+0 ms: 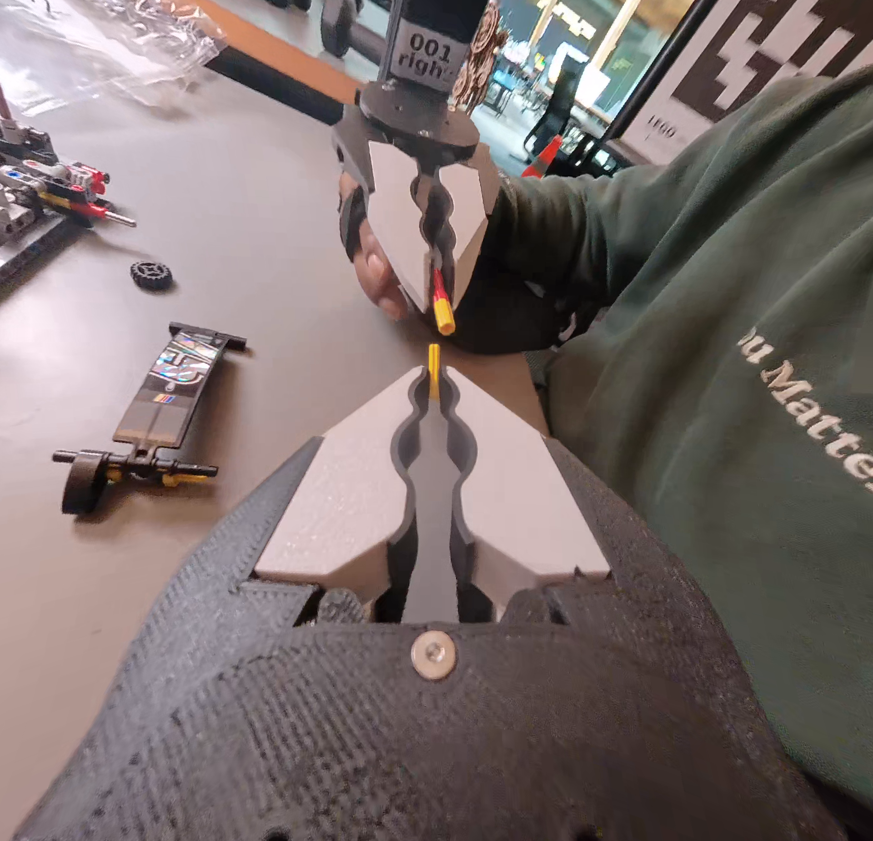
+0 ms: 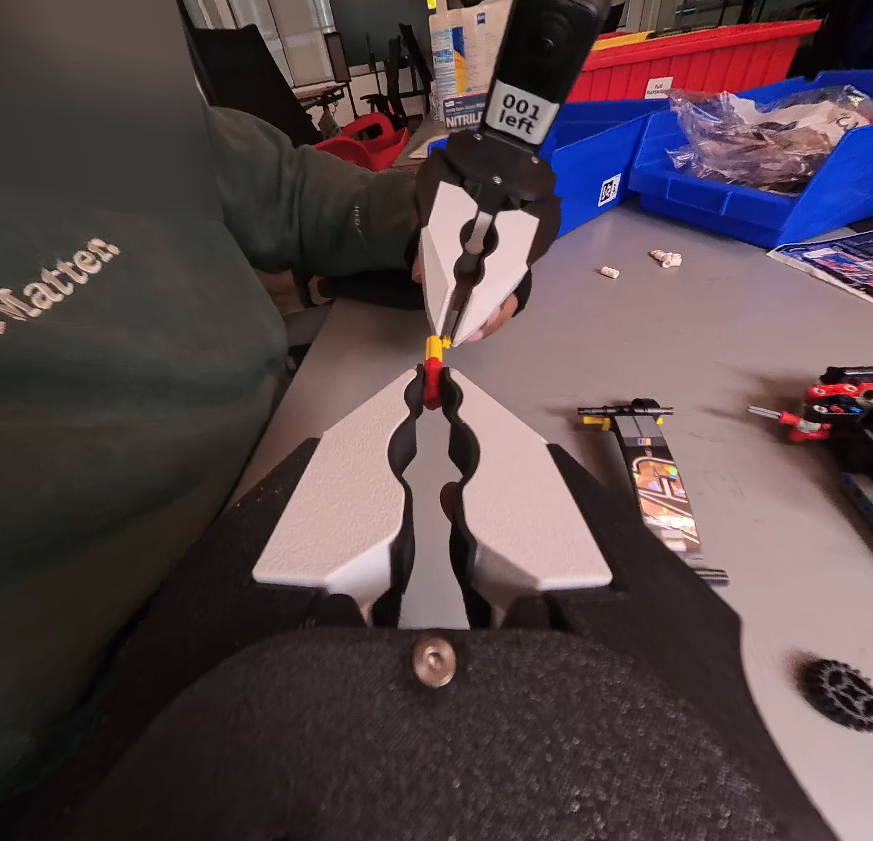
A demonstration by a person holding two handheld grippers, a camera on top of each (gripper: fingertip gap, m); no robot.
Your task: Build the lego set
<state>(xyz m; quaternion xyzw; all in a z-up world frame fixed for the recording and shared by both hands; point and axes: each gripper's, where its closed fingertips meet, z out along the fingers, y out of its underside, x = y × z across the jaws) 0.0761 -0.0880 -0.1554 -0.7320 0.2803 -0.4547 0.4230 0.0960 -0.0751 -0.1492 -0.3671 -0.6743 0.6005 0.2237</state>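
Observation:
My left gripper (image 1: 433,369) is shut on a thin yellow pin (image 1: 433,362) that sticks out past its tips. My right gripper (image 2: 432,369) is shut on a red piece (image 2: 432,386) with a yellow bush (image 2: 433,347) on its end. The two grippers face each other tip to tip above the table's near edge. In the left wrist view the right gripper (image 1: 437,294) holds the red and yellow piece (image 1: 443,315) a small gap from the pin. In the right wrist view the left gripper (image 2: 448,338) has its pin at the yellow bush.
A black wing panel with a shiny sticker (image 1: 165,393) lies on the grey table (image 1: 245,194), with a small black gear (image 1: 150,276) and a part-built model (image 1: 52,190) beyond. Blue bins (image 2: 756,194), a plastic bag (image 2: 756,133) and small white pieces (image 2: 663,258) sit on the far side. A person's green sleeve (image 1: 708,298) is close. Left and right tips are no more than a few centimetres apart. The small black gear (image 1: 150,276) is about 20 cm from both grippers' fingertips. It turns up in the right wrist view (image 2: 836,681) as well.

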